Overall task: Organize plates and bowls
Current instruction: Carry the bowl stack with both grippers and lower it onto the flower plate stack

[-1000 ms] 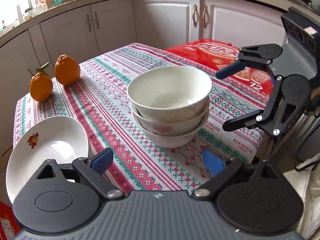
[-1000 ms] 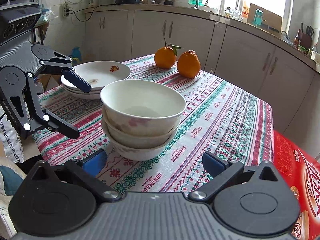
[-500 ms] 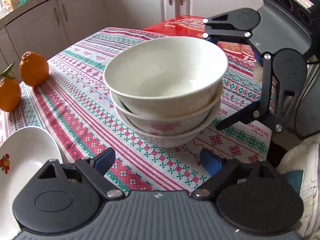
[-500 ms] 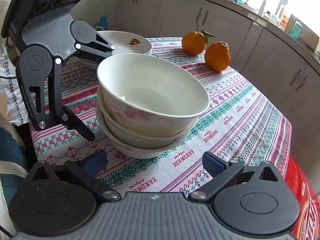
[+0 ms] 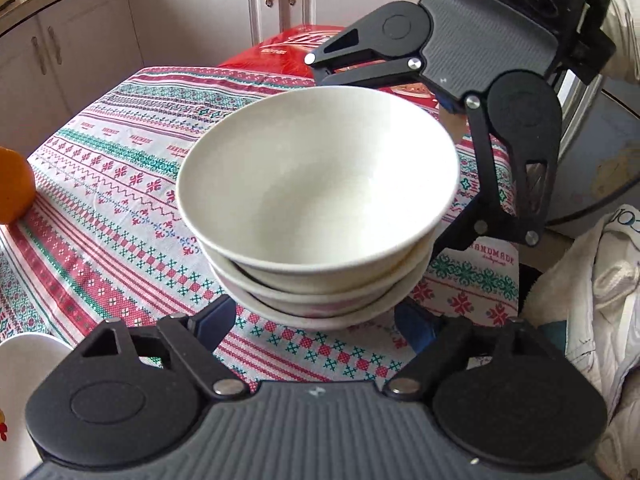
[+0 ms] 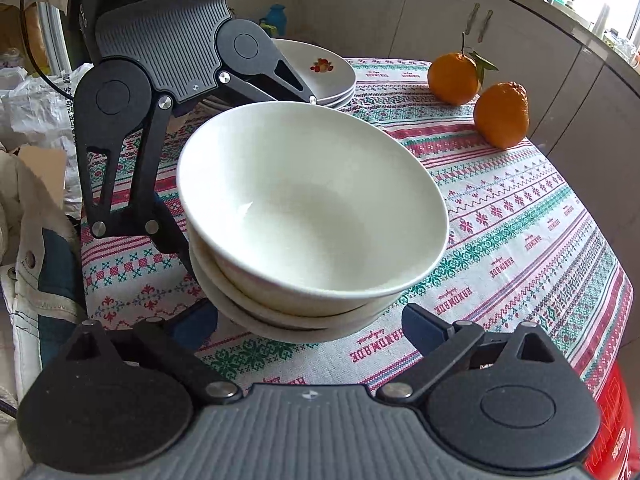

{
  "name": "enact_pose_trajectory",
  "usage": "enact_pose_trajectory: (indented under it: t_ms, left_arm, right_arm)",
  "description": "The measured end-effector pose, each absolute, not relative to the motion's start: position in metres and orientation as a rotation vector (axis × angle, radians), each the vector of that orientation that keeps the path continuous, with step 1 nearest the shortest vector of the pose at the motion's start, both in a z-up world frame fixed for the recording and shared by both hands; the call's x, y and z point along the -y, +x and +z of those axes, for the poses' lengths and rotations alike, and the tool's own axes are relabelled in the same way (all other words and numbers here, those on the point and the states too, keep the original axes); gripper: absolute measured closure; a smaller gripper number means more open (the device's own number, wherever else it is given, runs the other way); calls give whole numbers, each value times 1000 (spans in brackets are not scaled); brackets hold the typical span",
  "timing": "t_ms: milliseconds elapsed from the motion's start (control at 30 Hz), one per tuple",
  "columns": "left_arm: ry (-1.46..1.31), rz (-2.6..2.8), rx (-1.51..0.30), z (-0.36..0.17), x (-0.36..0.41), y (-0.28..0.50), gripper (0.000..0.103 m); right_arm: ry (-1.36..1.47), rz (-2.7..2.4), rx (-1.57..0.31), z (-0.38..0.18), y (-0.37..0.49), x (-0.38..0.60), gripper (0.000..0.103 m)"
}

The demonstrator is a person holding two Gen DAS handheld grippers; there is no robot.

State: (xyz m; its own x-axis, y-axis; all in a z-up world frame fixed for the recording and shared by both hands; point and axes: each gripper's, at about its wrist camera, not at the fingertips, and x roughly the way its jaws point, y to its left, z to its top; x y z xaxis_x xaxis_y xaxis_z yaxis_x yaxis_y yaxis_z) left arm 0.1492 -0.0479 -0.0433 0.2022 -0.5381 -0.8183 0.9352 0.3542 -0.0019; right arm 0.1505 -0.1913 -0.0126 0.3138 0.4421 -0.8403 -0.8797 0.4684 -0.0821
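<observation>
White ceramic bowl stack point(image 5: 320, 200) sitting upright, mouths facing up, on patterned tablecloth point(image 5: 120, 168) reading "HANDMADE" – plates point(image 6: 320, 68) stacked beyond. Left gripper point(image 5: 316, 320) and right gripper point(image 6: 312, 324) flanking stack from opposite sides, jaws just closing, gaping beside lowest bowl – pads not visibly pressing. Oranges point(image 6: 476, 96) lying near table edge.

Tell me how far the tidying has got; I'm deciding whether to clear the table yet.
Done: three bowls sit nested in one stack, and the plates are piled behind them. In hand: the left gripper and right gripper flank the bowl stack from opposite sides, jaws just closing but not yet pressing it. Left: gripping and moving the stack. The two oranges remain on the tablecloth.
</observation>
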Motion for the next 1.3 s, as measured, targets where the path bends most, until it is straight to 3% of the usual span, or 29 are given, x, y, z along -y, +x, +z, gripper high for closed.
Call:
enact_pose_trajectory:
  t_ms: [267, 333, 633, 1300]
  left_arm:
    - [592, -1167, -852, -40, 48, 158, 19]
    - [588, -1176, -862, -40, 48, 162, 26]
    - [590, -1195, -876, -41, 49, 168, 26]
    - [595, -1135, -807, -14, 31, 151, 26]
  right_arm:
    - [-602, 1011, -882, -9, 155, 186, 7]
    - [-600, 1014, -884, -9, 156, 186, 8]
    - [-576, 1018, -898, -9, 161, 188, 14]
    - [-606, 1004, -856, 19, 152, 171, 14]
